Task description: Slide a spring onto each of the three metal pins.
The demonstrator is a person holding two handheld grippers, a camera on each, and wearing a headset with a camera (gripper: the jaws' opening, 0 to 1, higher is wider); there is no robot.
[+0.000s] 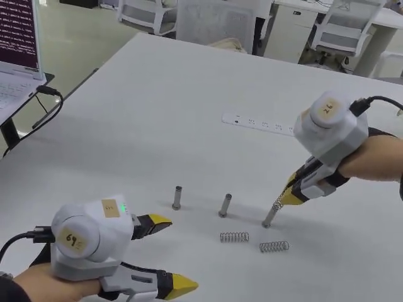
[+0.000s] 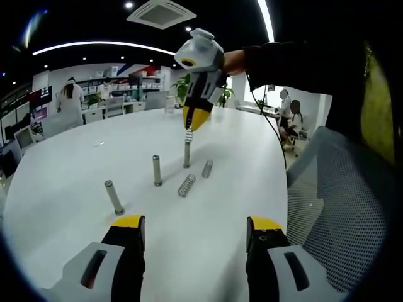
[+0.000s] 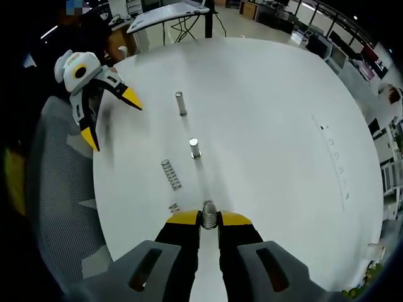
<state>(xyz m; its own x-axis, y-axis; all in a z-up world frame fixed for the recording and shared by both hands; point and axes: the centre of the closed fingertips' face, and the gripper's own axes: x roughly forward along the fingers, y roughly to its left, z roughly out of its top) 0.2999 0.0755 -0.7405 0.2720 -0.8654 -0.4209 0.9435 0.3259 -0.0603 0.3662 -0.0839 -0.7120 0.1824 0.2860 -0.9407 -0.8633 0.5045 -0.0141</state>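
Pin (image 1: 269, 218) top hidden inside spring (image 1: 278, 202), laptop (image 1: 14, 38) cut by left edge

Open-plan office: mesh swivel chairs (image 1: 343, 34) top of frame, laptop (image 1: 16, 38) upper left, ceiling air vent (image 2: 158, 12), strip lights (image 2: 101, 44).

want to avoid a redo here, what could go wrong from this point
1. The right gripper pinches the spring at the top of the rightmost pin, which looks tilted in the head view; a sideways push might tip it, or the spring may snag.
2. A loose spring lies on the table near that pin; the gripper could knock it rolling.
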